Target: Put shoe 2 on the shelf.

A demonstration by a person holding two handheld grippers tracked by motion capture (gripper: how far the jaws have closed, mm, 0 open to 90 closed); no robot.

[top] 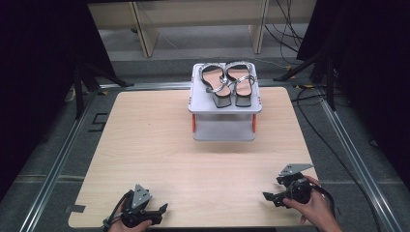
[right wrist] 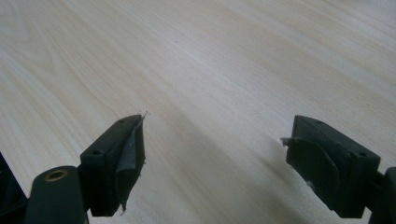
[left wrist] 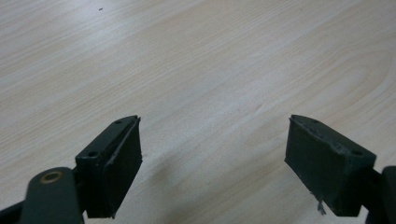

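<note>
A pair of silver-strapped sandals [top: 227, 82] with block heels lies side by side on top of a small grey two-level rack [top: 199, 103] at the far middle of the wooden table [top: 145, 145]. My left gripper [top: 162, 211] rests low at the near left edge, held in a hand, its jaws wide apart over bare wood [left wrist: 212, 126]. My right gripper [top: 270, 197] sits at the near right edge in the other hand, pointing left, also open with nothing between its jaws [right wrist: 215, 128]. Both are far from the rack.
The rack's lower shelf [top: 223, 130] looks empty, with orange posts at its left. Beyond the table stand wooden furniture legs [top: 145, 34] and loose cables [top: 285, 29] on the floor. Dark curtains flank both sides. A metal frame rail [top: 53, 164] runs along the table.
</note>
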